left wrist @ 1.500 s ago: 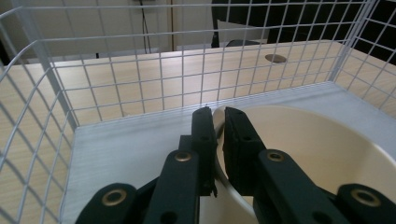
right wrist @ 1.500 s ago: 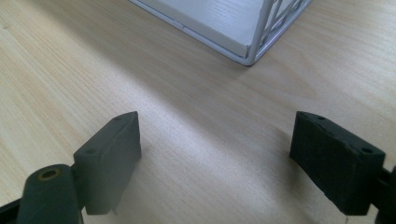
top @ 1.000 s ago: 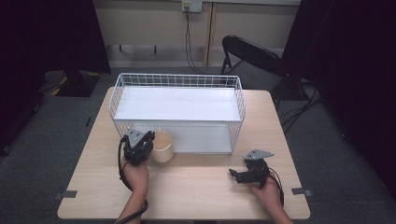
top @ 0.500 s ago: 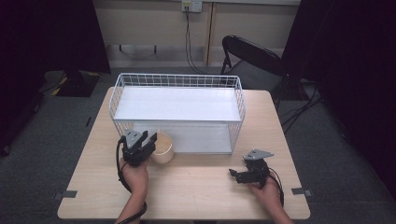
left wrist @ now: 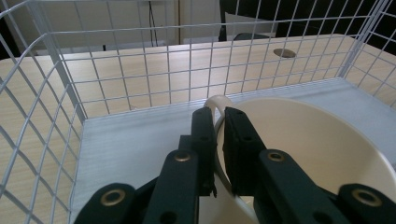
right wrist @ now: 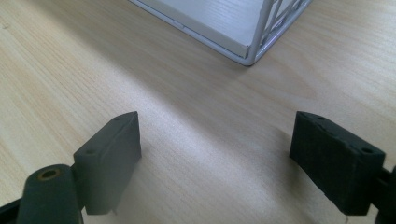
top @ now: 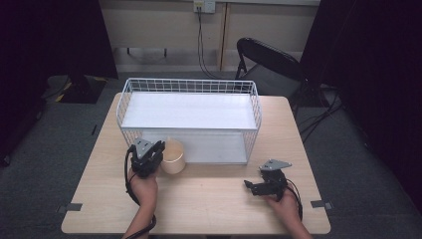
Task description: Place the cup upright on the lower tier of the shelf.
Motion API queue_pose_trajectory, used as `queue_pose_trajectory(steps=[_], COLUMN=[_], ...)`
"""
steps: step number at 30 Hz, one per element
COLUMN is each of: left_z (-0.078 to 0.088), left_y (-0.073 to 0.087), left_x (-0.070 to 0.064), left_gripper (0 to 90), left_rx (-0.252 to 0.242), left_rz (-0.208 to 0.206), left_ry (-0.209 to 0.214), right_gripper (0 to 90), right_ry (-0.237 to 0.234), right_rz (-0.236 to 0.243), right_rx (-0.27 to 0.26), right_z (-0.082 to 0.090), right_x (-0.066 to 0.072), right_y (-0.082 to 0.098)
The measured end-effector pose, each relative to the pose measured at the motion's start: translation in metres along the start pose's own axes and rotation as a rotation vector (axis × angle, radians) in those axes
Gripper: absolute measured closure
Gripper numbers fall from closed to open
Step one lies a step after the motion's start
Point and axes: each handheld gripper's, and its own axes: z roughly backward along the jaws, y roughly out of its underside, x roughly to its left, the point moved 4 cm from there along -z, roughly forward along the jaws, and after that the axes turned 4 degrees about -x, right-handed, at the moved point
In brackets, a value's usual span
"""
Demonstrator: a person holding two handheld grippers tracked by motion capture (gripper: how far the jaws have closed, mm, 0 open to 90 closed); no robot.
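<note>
A: Log entry. Your left gripper (top: 148, 155) has its jaws nearly closed on the rim of the cream cup (top: 173, 156). In the left gripper view one jaw sits outside the wall and the other inside it, with the thin rim pinched between them.

B: Where is the cup relative to that gripper?

A: Directly at the jaw tips, its open mouth spreading off to the gripper's right. Ahead of the gripper and beneath it lies the white floor of the wire basket (left wrist: 116, 79), with the mesh walls beyond and to its left. From the high view the cup sits at the basket's near left corner. You cannot tell from these views whether it is resting on the floor panel or held just above it.

B: And your other hand?

A: Your right gripper (top: 263, 185) is idle, jaws spread wide with nothing between them, hovering low over the bare table (right wrist: 187, 140). A corner of the basket lies ahead of it and somewhat to its right, well apart.

B: Progress?

A: Judged: the grasp is made, and the cup is at or entering the basket. Remaining, as far as it looks: set it down firmly, open the jaws, draw the left gripper back clear of the mesh.
</note>
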Motion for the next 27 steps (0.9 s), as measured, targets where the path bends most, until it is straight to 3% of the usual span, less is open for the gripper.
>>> queue_pose_trajectory(steps=[7, 27], left_z=[-0.005, -0.013], left_y=[-0.002, -0.005], left_x=[-0.001, -0.003], left_gripper=[84.4, 84.7], left_rx=[0.000, -0.012], left_rz=[-0.012, -0.025], left_ry=[-0.045, -0.058], right_gripper=[15.8, 15.8], right_ry=[0.000, -0.001], right_rz=[0.000, 0.000], right_rx=[0.000, 0.001], right_z=[0.000, 0.000], right_x=[0.000, 0.000], right_y=[0.000, 0.000])
